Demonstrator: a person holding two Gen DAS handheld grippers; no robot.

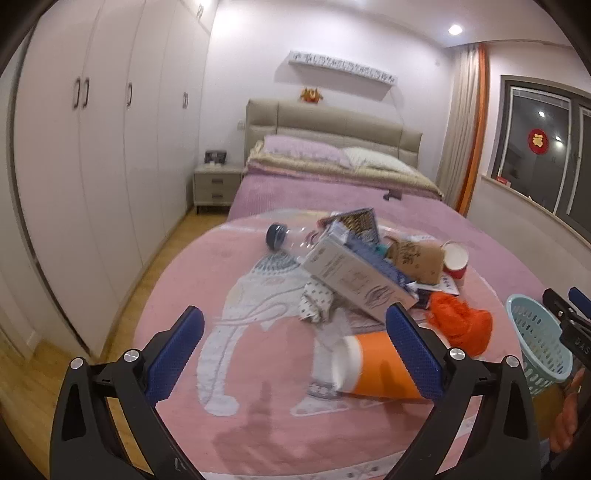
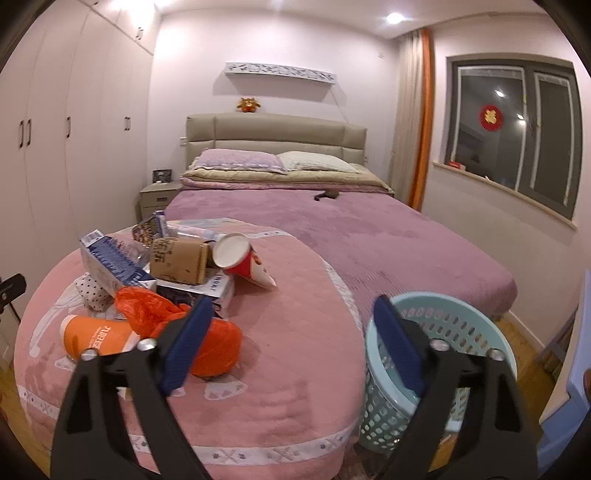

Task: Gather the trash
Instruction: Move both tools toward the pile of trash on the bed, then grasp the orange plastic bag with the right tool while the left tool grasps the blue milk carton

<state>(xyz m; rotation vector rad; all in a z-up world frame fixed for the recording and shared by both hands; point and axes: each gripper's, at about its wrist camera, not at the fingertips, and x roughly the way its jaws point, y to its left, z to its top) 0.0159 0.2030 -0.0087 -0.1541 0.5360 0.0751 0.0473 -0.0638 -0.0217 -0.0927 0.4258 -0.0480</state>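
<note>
Just orange cup [image 1: 384, 367] beside left tongs [image 1: 295, 325]

Clear bottle [image 1: 295, 242] mostly buried under boxes; basket [image 1: 535, 339] partly behind right gripper [image 1: 569, 314].

A bedroom with pale walls. A bed [image 2: 332, 236] with a purple cover, two pillows [image 2: 240, 160] and a beige padded headboard [image 2: 275, 134] stands against the far wall under a white shelf [image 2: 280, 70]. White wardrobes [image 1: 92, 122] line the left wall, with a nightstand [image 1: 218, 186] at their far end. On the right is a dark window [image 2: 513, 125] with a beige-and-orange curtain [image 2: 415, 118]. A ceiling downlight [image 2: 394, 17] is on. The floor [image 1: 22, 387] is wood.
</note>
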